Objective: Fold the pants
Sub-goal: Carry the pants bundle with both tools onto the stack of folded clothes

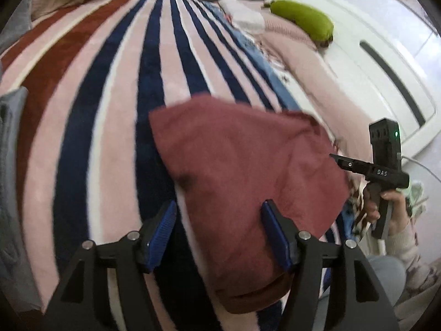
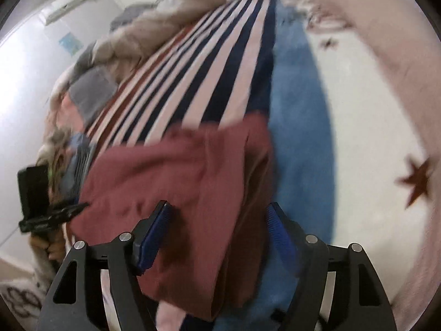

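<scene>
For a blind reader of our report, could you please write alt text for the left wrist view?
Folded maroon pants lie on a striped blanket, and the left gripper hangs over their near edge with jaws open. At right, a hand holds the right gripper beside the pants.

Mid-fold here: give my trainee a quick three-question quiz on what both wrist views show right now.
1. True or false: the left gripper is clamped on the maroon pants.
2. The pants lie on: A) a striped blanket B) a bare floor C) a wooden table.
3. Fill in: the long green object beyond the pants lies near the white ____.

Key: 1 false, both it and the right gripper stand open over the cloth. 2 A. 3 headboard.
</scene>
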The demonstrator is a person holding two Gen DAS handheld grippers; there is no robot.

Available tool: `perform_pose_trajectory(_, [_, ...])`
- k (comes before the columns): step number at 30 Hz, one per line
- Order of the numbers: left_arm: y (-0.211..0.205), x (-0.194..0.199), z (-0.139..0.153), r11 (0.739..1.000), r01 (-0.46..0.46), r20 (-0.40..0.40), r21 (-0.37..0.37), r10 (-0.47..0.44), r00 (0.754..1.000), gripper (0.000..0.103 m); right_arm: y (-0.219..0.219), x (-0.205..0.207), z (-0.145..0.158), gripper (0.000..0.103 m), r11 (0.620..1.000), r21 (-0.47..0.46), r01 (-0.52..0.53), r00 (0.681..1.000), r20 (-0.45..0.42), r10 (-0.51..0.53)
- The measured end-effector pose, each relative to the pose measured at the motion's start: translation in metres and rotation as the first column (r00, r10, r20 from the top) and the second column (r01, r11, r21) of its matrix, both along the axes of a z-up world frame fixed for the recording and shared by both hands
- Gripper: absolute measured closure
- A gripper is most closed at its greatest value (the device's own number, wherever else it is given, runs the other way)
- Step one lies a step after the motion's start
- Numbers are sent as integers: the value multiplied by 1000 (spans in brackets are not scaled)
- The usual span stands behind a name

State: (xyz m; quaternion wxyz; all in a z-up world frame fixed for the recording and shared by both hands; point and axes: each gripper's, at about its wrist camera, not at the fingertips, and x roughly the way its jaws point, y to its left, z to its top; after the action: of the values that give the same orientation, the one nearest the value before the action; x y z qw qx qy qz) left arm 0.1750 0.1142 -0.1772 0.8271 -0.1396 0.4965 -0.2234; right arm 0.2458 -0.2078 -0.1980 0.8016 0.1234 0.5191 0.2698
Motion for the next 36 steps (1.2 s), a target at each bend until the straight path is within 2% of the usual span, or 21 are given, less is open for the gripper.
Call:
perform_pose_trajectory(2, [-2, 0, -1, 1000, -5, 9, -6, 5, 1000, 43, 5, -5, -6, 34, 999, -24, -29, 999, 21, 29])
perform_pose_trajectory(3, [-2, 1, -2, 1000, -11, 7, -18, 11, 1000, 43, 5, -6, -7, 38, 999, -25, -34, 999, 32, 35])
perform_pose_trajectory(4, [-3, 1, -3, 999, -18, 6, -28, 18, 1000, 53, 5, -5, -8, 42, 999, -22, -25, 999, 29, 26])
perform_pose_trajectory(5, [-5, 1, -4, 999, -14, 5, -30, 14, 1000, 69, 4, -3, -8, 57, 1000, -24, -9, 1000, 22, 10])
perform_pose_trajectory(6, [-9, 1, -4, 1000, -7, 6, -19, 7, 1000, 73, 4, -5, -8, 72, 1000, -27, -12, 1000, 21, 12])
perform_pose_trajectory(8, [-16, 0, -1, 999, -8, 37, 36, 7, 999, 84, 7, -9, -4, 80, 999, -29, -36, 999, 40, 37])
perform_pose_trajectory(9, [-18, -2, 2, 998, -6, 53, 56, 3, 999, 86, 9, -12, -1, 82, 998, -42, -40, 997, 57, 42])
perform_pose_trajectory(12, [-16, -6, 16, 995, -15, 109, 95, 5, 994, 89, 11, -18, 9, 84, 998, -56, -20, 995, 100, 26])
perform_pose_trajectory(17, [-1, -11, 55, 994, -29, 218, 103, 6, 976, 90, 20, -26, 45, 85, 999, -39, 18, 983, 181, -11])
perform_pose_trajectory(21, [17, -21, 98, 992, -30, 318, 122, -10, 948, 90, 36, -33, 83, 86, 999, -24, 37, 968, 247, -29])
perform_pose_trajectory(24, [40, -31, 135, 990, -49, 396, 134, -8, 918, 90, 52, -34, 108, 86, 999, 7, 42, 957, 285, -43])
perform_pose_trajectory(27, [71, -40, 171, 987, -91, 459, 134, 19, 888, 90, 77, -34, 137, 86, 999, 34, 24, 943, 332, -34])
perform_pose_trajectory(31, [115, -54, 205, 979, -154, 511, 136, 63, 857, 90, 129, -30, 177, 86, 998, 48, -44, 921, 389, 21])
perform_pose_trajectory(36, [183, -73, 226, 956, -264, 536, 130, 156, 830, 90, 196, -23, 208, 86, 987, 53, -150, 894, 433, 113])
